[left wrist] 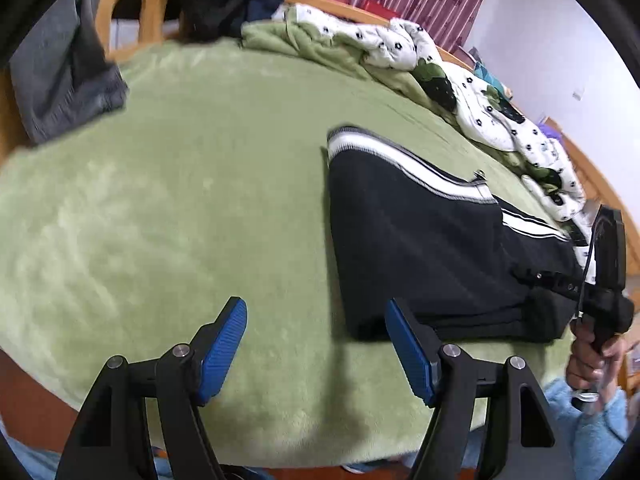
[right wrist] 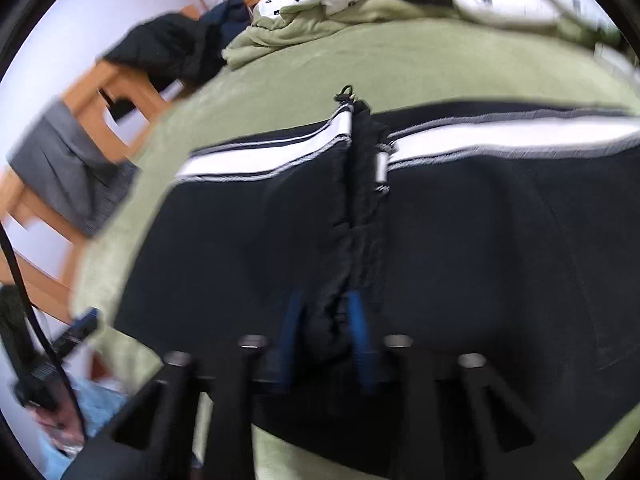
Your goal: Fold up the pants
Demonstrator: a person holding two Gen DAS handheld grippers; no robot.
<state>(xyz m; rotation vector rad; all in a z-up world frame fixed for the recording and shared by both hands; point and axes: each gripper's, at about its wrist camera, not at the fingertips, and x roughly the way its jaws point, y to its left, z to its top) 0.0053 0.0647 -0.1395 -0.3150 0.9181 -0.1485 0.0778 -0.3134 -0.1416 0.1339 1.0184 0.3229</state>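
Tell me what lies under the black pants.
The black pants lie on a green fleece blanket covering the bed. The right gripper pinches a ridge of their fabric. Whatever is beneath the blanket is hidden.

Right gripper [right wrist: 326, 332] and pants [right wrist: 460, 248] motion-blurred.

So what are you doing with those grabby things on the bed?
A person is folding black pants with white stripes on a green blanket. The right hand-held gripper is pinching a bunched ridge of the pants near their middle. The left hand-held gripper is open, holding nothing, over the blanket beside the pants' edge. The pants already lie doubled over, but the fold isn't finished.
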